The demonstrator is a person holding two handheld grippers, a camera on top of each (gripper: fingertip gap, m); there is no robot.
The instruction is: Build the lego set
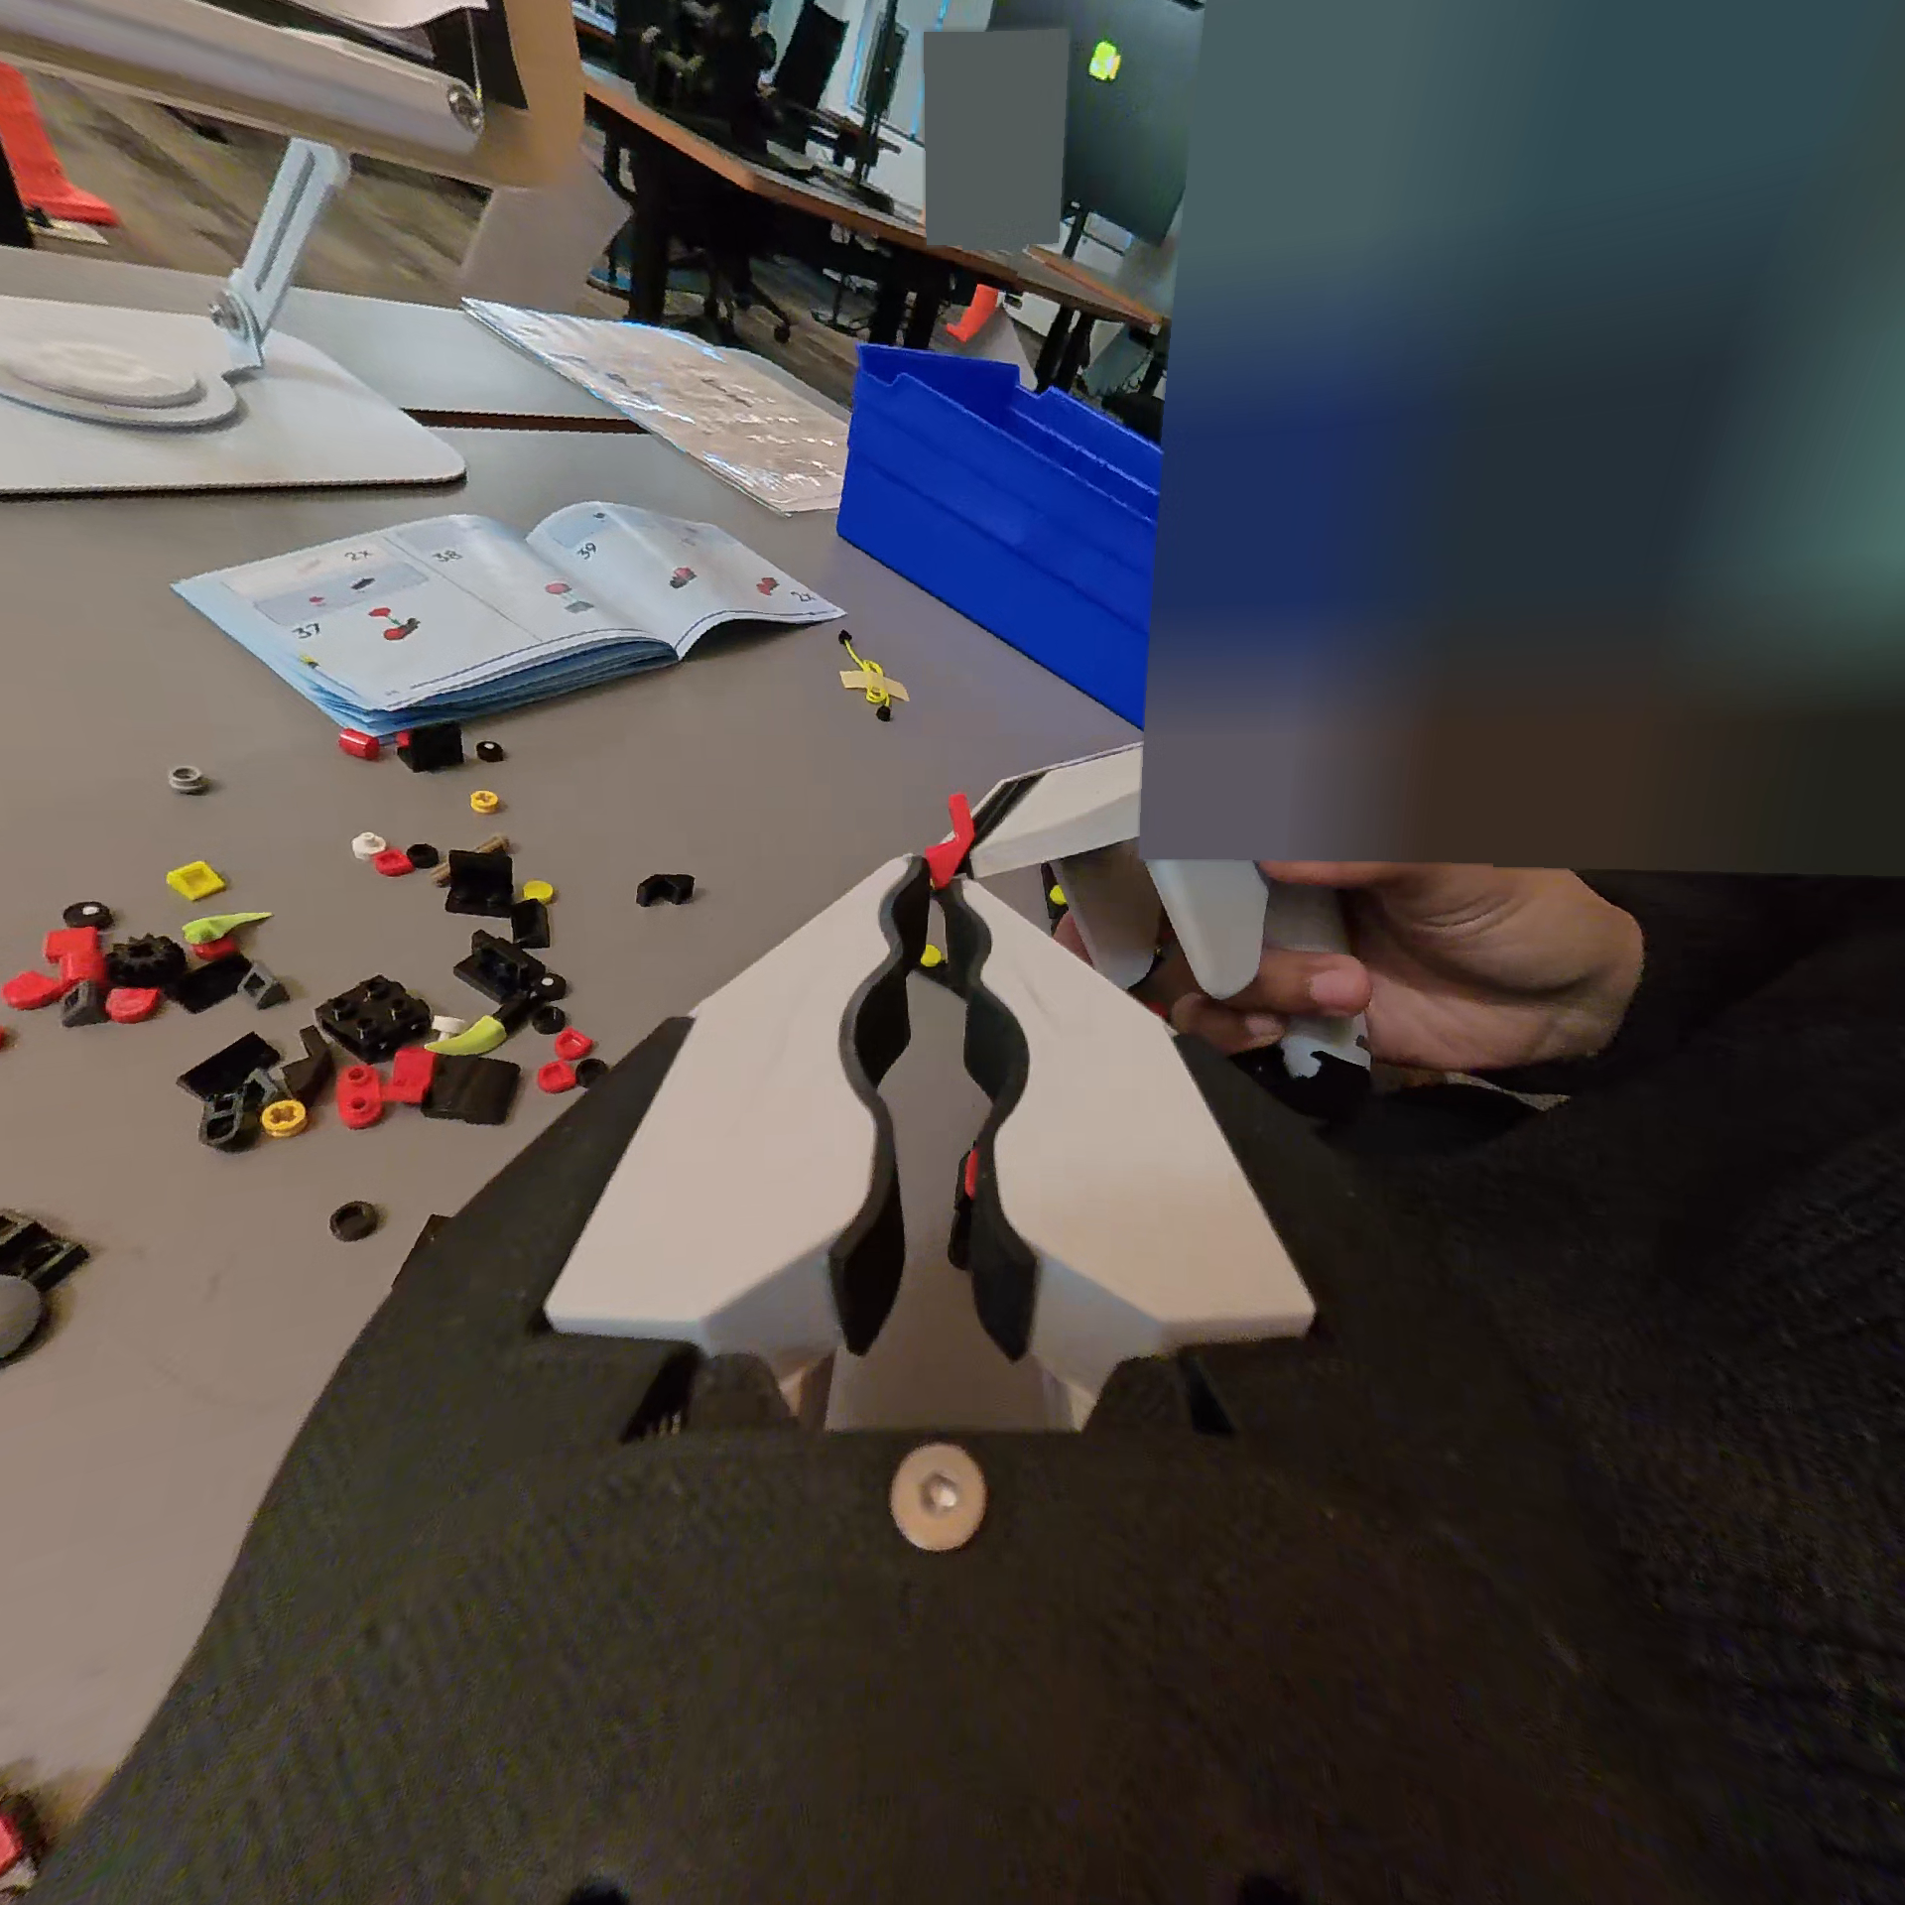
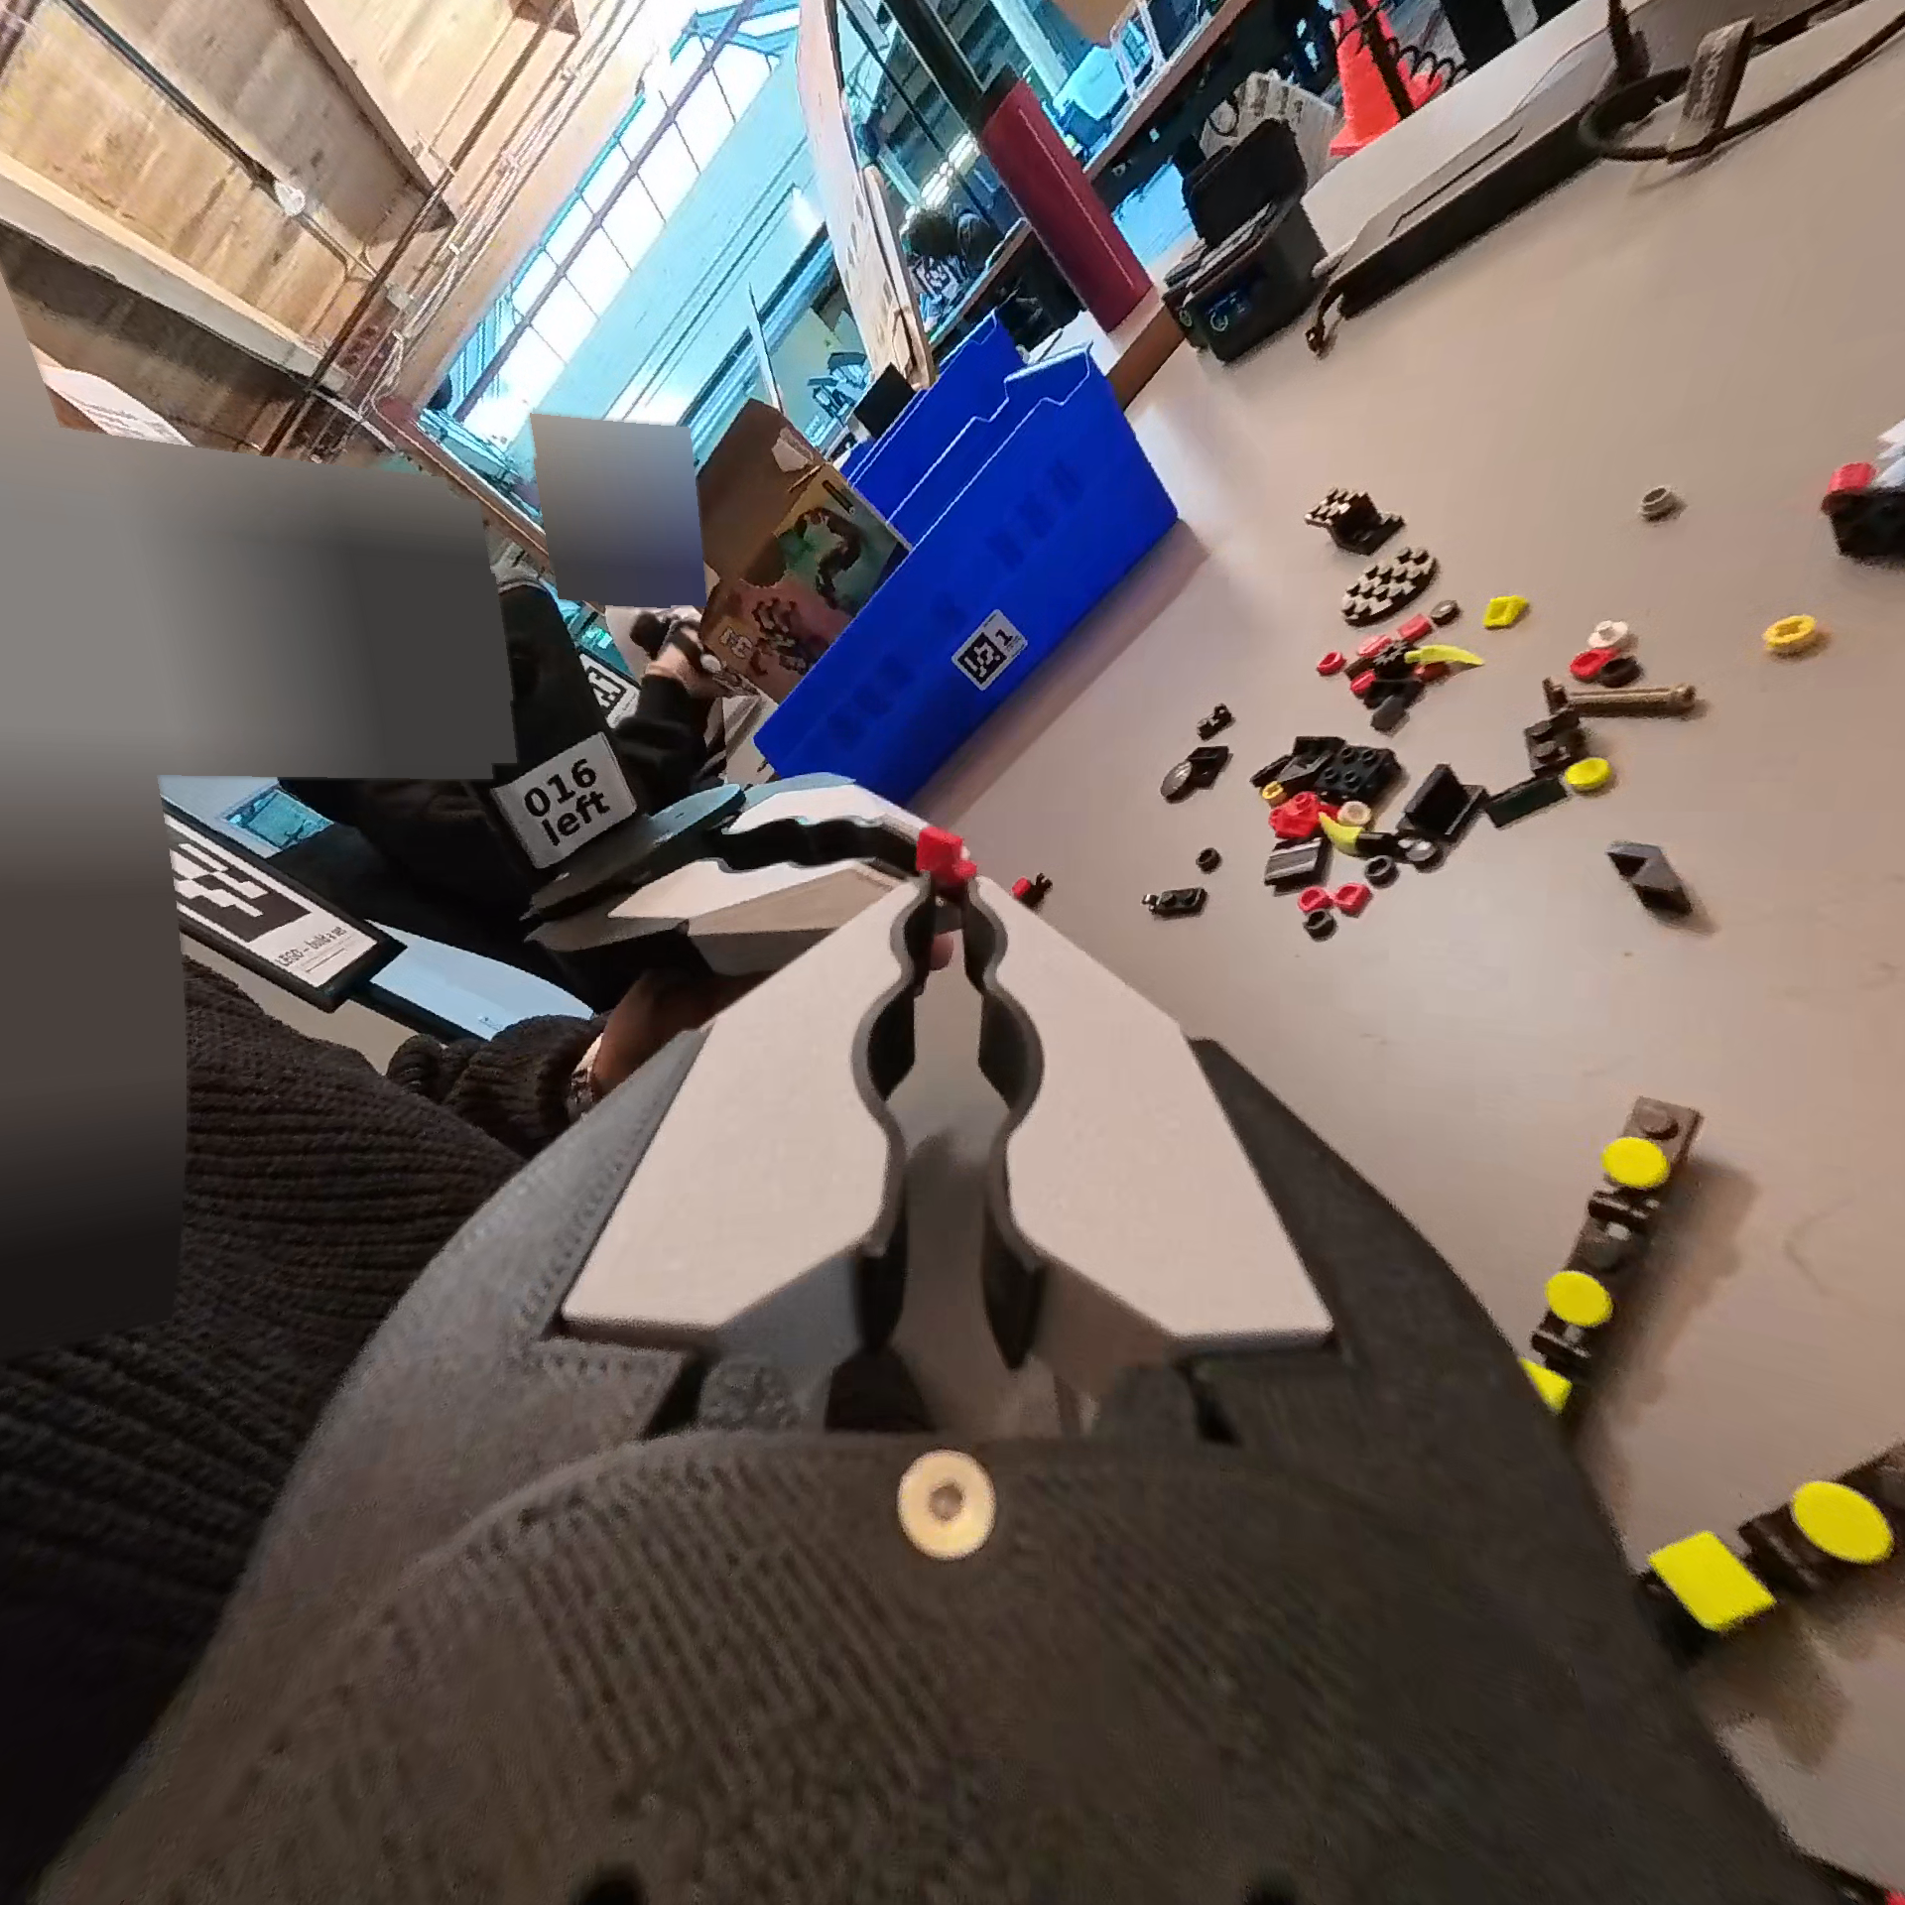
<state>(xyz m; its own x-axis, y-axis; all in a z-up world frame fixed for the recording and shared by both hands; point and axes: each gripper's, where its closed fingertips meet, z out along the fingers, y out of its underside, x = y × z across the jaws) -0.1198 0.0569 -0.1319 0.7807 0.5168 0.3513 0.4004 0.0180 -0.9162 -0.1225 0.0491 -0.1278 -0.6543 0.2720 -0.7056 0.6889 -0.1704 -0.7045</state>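
A small red lego piece point(image 1: 955, 837) sits between the tips of both grippers, held above the grey table point(image 1: 722, 804). My left gripper point(image 1: 933, 878) is shut on it, with the piece sticking up past the tips. The right gripper's fingers point(image 1: 1062, 814) come in from the right and meet the same piece. In the right wrist view my right gripper point(image 2: 943, 899) is shut under the red piece point(image 2: 943, 856), and the left gripper's fingers point(image 2: 804, 861) reach it from the left. Loose red, black and yellow pieces point(image 1: 361, 1021) lie on the table to the left and also show in the right wrist view point(image 2: 1392, 783).
An open instruction booklet point(image 1: 495, 608) lies behind the pieces. A blue bin point(image 1: 990, 515) stands at the back, with a box point(image 2: 794, 557) behind it. A black and yellow built strip point(image 2: 1608, 1237) lies at the right. A metal stand point(image 1: 206, 412) and a plastic bag point(image 1: 701, 402) are at the far side. My two grippers' fingertips are within a few centimetres of each other.
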